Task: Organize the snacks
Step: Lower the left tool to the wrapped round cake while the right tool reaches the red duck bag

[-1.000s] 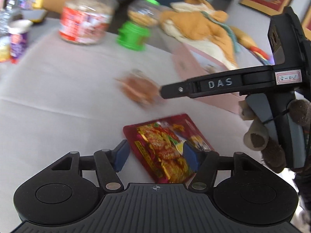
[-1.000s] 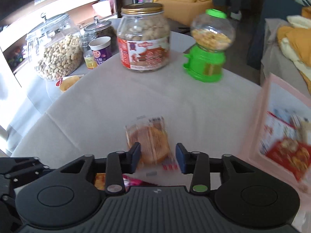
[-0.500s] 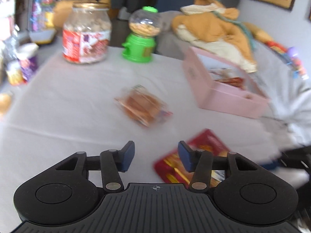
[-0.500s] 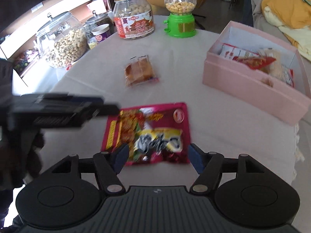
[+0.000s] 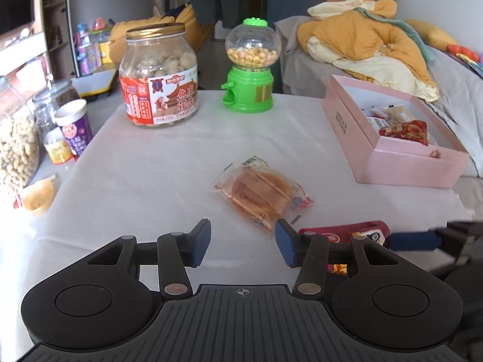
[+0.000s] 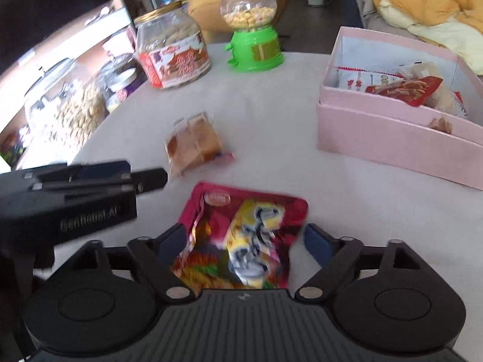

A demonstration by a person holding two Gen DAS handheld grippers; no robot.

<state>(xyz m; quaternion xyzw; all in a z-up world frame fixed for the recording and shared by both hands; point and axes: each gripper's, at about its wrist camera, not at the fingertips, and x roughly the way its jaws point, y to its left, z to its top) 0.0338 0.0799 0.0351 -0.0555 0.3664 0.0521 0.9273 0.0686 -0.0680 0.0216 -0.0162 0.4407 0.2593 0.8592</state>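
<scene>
Scanning the table: white cloth (image 5: 169,163), left to right.
Left gripper (image 5: 241,241): jaws half apart, nothing between them, clear-wrapped cake (image 5: 261,194) just ahead.
Right gripper (image 6: 241,246): jaws have just opened wide, red snack bag (image 6: 241,235) lying loose between them.
Pink box (image 6: 392,138): far right, packets inside.

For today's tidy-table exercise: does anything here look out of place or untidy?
Yes. Two packets lie loose on the white tablecloth outside the pink box: a clear-wrapped cake, lying askew, and a crumpled red snack bag.
</scene>
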